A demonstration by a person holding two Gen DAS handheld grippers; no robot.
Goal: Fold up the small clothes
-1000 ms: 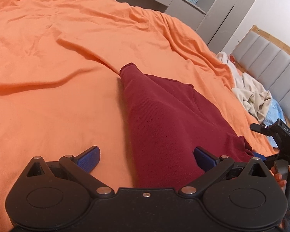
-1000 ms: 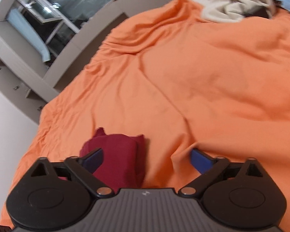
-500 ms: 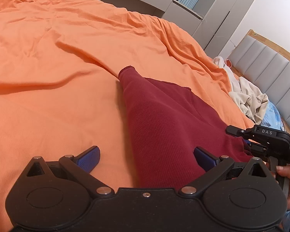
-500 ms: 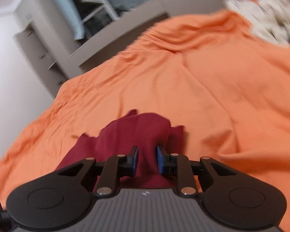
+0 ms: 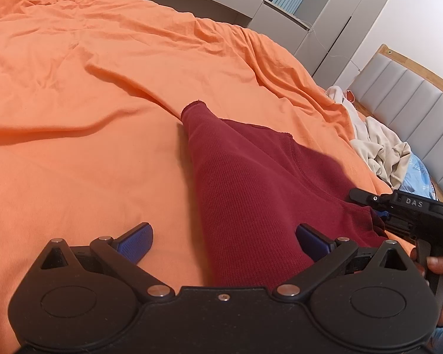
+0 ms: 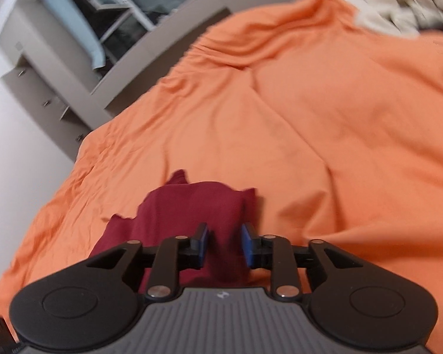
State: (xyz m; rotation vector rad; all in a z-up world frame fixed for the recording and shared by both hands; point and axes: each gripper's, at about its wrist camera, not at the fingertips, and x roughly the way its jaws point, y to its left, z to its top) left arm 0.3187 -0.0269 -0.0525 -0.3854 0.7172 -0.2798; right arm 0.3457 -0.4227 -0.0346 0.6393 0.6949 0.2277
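Dark red garment [image 5: 251,194] lying centre-frame on orange bedsheet [image 5: 88,147] in left wrist view, narrow end toward upper centre, wide end at bottom right. Left gripper [image 5: 224,237] low in frame, fingers spread wide, right pad over the cloth, left pad over bare sheet, nothing pinched. Right gripper [image 6: 224,244], bottom centre of right wrist view, jaws narrow and opening, red fabric bunched between pads, contact unclear thru blur. Hand [image 5: 440,268] on its handle at right edge. Beige clothes pile [image 5: 381,150] mid-right, by grey headboard [image 5: 413,100].
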